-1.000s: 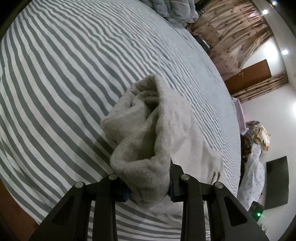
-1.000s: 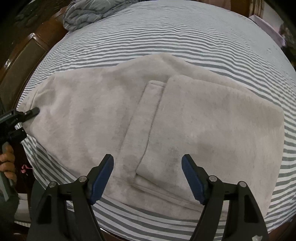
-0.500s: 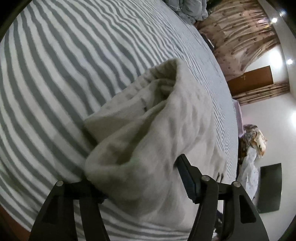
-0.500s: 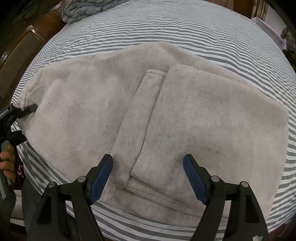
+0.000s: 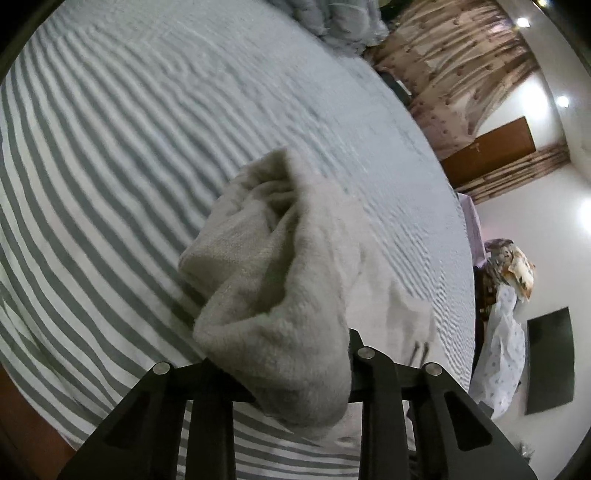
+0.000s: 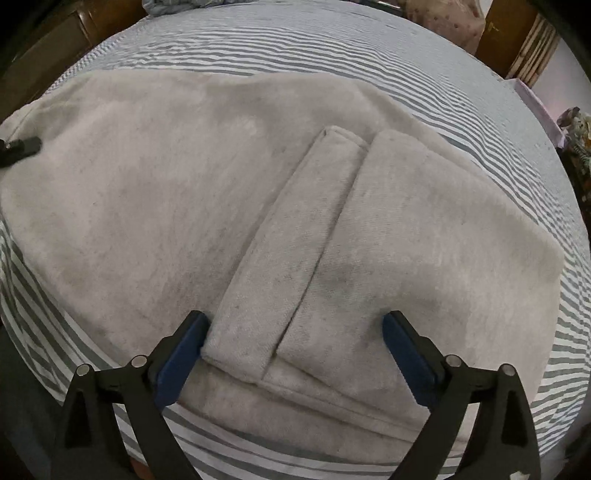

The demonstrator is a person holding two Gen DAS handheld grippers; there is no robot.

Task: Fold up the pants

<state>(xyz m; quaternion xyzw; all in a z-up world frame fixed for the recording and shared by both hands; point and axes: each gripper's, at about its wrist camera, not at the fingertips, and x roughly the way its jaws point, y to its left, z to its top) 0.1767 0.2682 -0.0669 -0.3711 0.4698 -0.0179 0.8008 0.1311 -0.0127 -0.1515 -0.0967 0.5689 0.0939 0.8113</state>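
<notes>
Each hand-held tool is built from matte black plastic linkage bars with triangular cut-outs, joined by round silver pivot pins. The left black two-finger gripper (image 5: 277,363) is seen with two pins on its right linkage and one on the left. The right black two-finger gripper (image 6: 295,343) is fitted with dark blue rectangular finger pads (image 6: 406,356).

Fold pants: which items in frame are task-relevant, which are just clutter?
Job:
- pants, lying on striped bed
- left gripper, shut on pants corner
- right gripper, open over folded edge

Clutter:
- bunched duvet
- curtains
- door
</notes>
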